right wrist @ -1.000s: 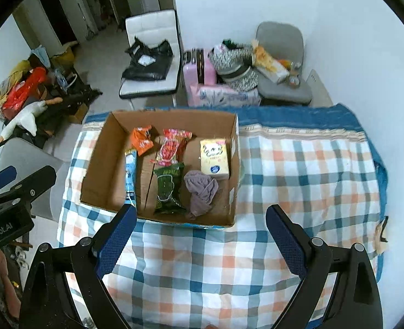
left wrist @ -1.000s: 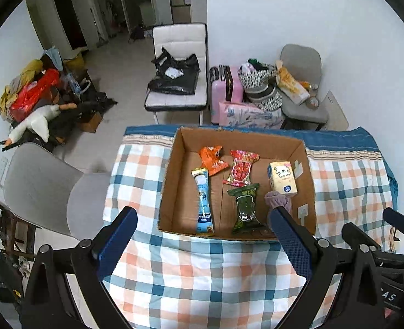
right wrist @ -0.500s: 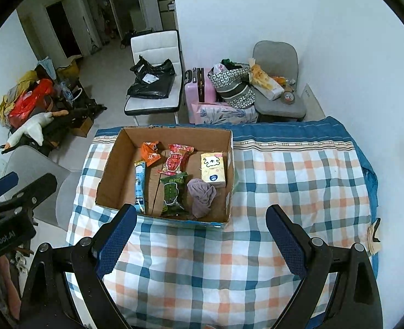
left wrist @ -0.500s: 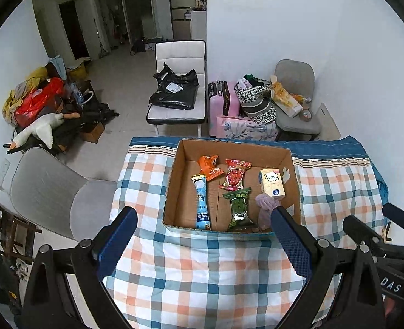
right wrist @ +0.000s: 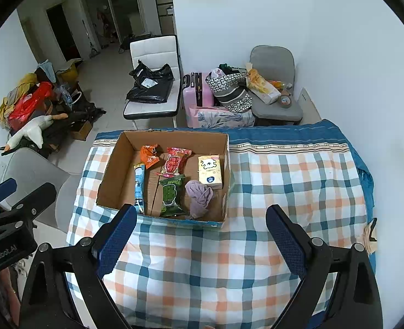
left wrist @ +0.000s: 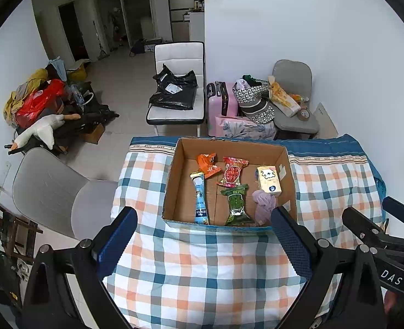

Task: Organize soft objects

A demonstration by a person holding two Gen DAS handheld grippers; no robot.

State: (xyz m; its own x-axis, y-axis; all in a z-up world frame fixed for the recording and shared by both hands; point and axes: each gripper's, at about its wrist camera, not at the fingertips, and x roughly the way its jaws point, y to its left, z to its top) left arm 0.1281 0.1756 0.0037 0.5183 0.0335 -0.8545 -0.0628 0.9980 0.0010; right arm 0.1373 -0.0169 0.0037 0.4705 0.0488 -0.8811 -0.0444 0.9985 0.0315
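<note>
An open cardboard box (left wrist: 171, 183) (right wrist: 111, 175) stands on the checked tablecloth (left wrist: 202, 268) (right wrist: 284, 192). In it lie an orange snack bag (left wrist: 207, 162) (right wrist: 149, 155), a red packet (left wrist: 232, 172) (right wrist: 174, 163), a green packet (left wrist: 237, 203) (right wrist: 171, 196), a blue tube packet (left wrist: 200, 197) (right wrist: 139, 183), a yellow tissue pack (left wrist: 269, 179) (right wrist: 209, 172) and a purple cloth (left wrist: 263, 205) (right wrist: 199, 197). My left gripper (left wrist: 202, 244) is open and empty, high above and in front of the box. My right gripper (right wrist: 200, 242) is open and empty, likewise.
A grey chair (left wrist: 51, 192) stands left of the table. Beyond it are a white chair with black bags (left wrist: 177, 93), a pink suitcase (left wrist: 221, 101), a grey chair with bags (left wrist: 292, 104) and a clutter pile (left wrist: 42, 109). A white wall runs along the right.
Both grippers have pulled back and up from the box, so the box looks smaller and more of the room shows. Nothing in the box moved.
</note>
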